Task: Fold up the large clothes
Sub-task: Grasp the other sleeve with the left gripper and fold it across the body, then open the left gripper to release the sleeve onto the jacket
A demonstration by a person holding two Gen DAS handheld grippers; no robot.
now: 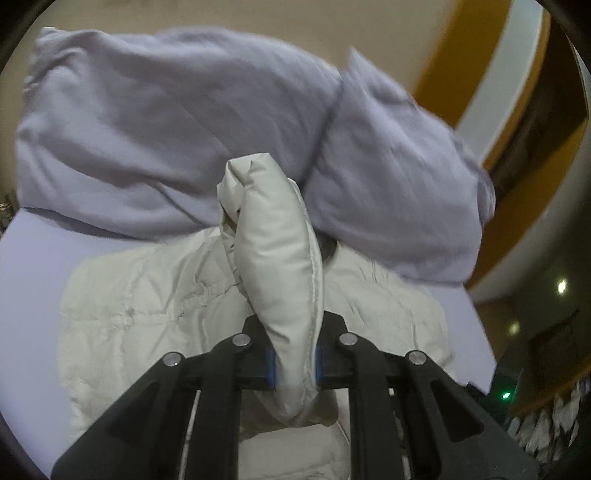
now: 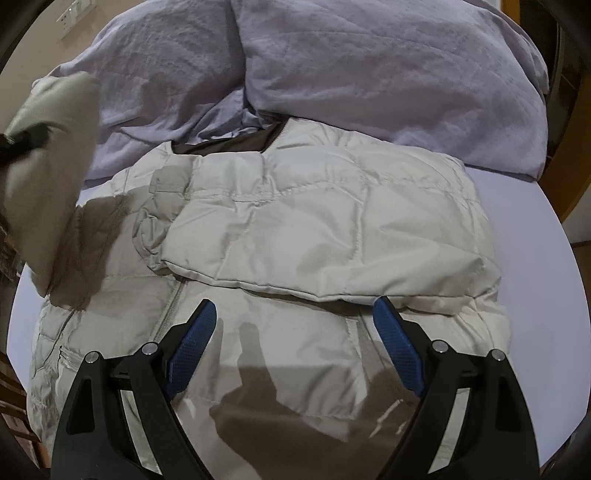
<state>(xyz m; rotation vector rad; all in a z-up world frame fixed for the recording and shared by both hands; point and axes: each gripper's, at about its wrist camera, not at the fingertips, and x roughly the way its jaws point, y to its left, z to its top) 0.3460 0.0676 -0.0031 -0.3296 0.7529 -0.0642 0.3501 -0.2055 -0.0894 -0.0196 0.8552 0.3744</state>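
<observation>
A cream quilted puffer jacket (image 2: pixel 314 236) lies front up on a lavender bed sheet (image 2: pixel 535 295), its right sleeve folded across the chest. My left gripper (image 1: pixel 294 363) is shut on the jacket's other sleeve (image 1: pixel 273 236) and holds it up above the jacket body (image 1: pixel 129 314). That lifted sleeve (image 2: pixel 48 147) and the left gripper (image 2: pixel 22 140) show at the left edge of the right wrist view. My right gripper (image 2: pixel 293 350) is open and empty, just above the jacket's lower front, near the folded sleeve's edge.
Two lavender pillows (image 2: pixel 369 62) lie against the jacket's collar at the head of the bed; they also show in the left wrist view (image 1: pixel 184 122). A beige wall with a switch plate (image 2: pixel 74 18) stands behind. An orange and white headboard panel (image 1: pixel 491 74) is at the right.
</observation>
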